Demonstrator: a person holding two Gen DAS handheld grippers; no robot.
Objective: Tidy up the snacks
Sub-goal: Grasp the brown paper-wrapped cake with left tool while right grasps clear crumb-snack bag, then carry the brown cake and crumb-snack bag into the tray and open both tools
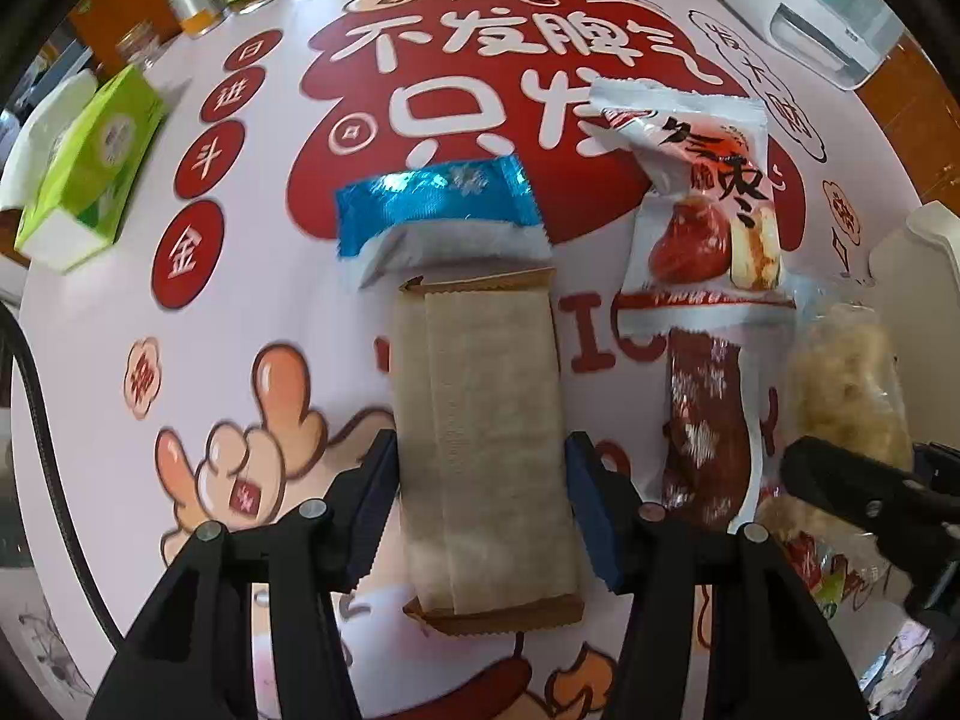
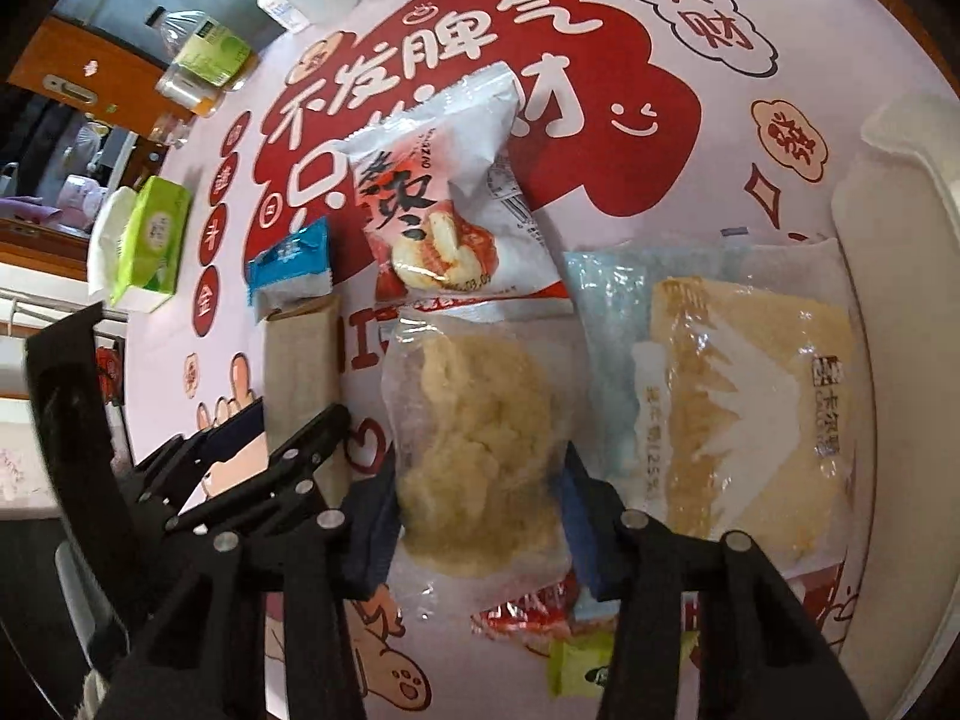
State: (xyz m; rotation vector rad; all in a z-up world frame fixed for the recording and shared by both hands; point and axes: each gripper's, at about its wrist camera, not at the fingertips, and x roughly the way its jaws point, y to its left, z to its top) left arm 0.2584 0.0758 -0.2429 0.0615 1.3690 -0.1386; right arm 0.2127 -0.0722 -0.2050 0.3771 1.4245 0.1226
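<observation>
Snack packets lie clustered on a round pink table mat (image 1: pixel 120 312) printed with red Chinese characters. Left gripper (image 1: pixel 480 504), pointing steeply down, has its blue pads against both long sides of a brown paper-wrapped bar (image 1: pixel 486 438); a blue-and-white packet (image 1: pixel 438 216) touches the bar at 12 o'clock. Right gripper (image 2: pixel 480 516) pinches a clear bag of pale puffed snack (image 2: pixel 480 438), with a red-date cake packet (image 2: pixel 456 222) at its 12 o'clock and a wafer packet (image 2: pixel 750 396) at 3 o'clock.
</observation>
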